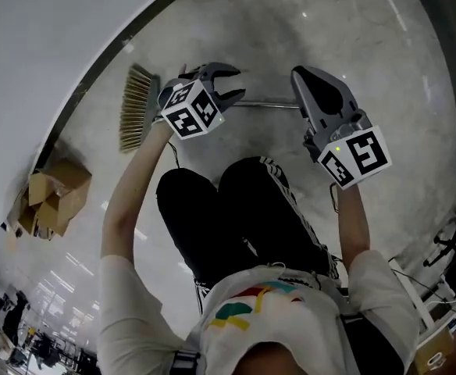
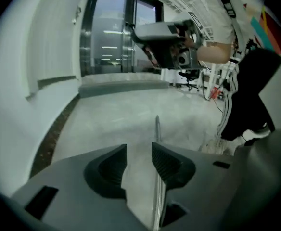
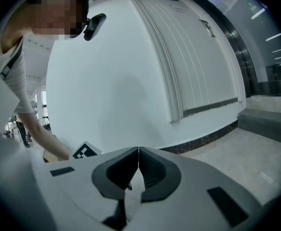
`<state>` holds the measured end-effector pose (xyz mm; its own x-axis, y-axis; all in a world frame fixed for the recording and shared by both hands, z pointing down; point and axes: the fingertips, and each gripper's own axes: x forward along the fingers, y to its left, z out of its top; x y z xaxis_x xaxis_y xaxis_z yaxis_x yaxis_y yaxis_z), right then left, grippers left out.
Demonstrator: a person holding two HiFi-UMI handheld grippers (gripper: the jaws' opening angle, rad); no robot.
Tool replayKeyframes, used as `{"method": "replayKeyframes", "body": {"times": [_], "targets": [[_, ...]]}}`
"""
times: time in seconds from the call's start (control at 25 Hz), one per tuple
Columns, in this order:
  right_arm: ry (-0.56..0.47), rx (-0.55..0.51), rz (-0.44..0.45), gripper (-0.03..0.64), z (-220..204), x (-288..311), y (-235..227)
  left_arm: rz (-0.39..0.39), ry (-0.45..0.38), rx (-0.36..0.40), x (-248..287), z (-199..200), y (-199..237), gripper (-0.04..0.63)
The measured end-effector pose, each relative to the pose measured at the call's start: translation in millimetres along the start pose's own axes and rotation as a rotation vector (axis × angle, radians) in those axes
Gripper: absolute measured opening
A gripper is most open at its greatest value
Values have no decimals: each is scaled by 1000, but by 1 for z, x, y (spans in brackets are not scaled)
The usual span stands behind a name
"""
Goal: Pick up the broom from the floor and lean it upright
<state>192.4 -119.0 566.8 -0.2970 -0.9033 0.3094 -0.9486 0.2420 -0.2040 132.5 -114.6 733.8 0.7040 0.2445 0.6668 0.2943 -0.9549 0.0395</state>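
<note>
The broom lies flat on the pale stone floor. Its straw bristle head (image 1: 137,106) is near the wall, and its thin metal handle (image 1: 271,104) runs away to the right. My left gripper (image 1: 232,83) hangs low over the handle just past the bristles, jaws open and pads touching nothing. In the left gripper view the handle (image 2: 157,129) runs forward under the right finger (image 2: 172,162) of that gripper (image 2: 139,148). My right gripper (image 1: 300,75) is over the far part of the handle. Its jaws (image 3: 138,150) are shut with nothing between them.
A white wall with a dark baseboard (image 1: 95,69) curves behind the broom. Cardboard boxes (image 1: 52,198) sit by it at the left. The person's legs in black trousers (image 1: 236,217) stand just behind the handle. Glass doors (image 2: 111,37) and a low step (image 2: 121,86) lie ahead.
</note>
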Motion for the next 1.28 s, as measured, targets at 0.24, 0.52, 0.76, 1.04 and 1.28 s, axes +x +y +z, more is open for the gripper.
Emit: {"method": "replayKeyframes", "body": {"times": [0.24, 0.52, 0.76, 1.04, 1.28], "targets": [[-3, 37, -51, 14, -82, 12, -31, -236, 145, 160, 95, -75, -40, 190], [-3, 59, -112, 14, -97, -10, -61, -375, 270, 223, 139, -112, -78, 190], [-2, 74, -145, 14, -104, -19, -68, -390, 359, 302, 151, -138, -82, 189], [-4, 88, -147, 14, -104, -23, -65, -319, 410, 270, 155, -139, -75, 156], [-28, 70, -139, 14, -80, -22, -56, -209, 365, 130, 144, -128, -53, 129]]}}
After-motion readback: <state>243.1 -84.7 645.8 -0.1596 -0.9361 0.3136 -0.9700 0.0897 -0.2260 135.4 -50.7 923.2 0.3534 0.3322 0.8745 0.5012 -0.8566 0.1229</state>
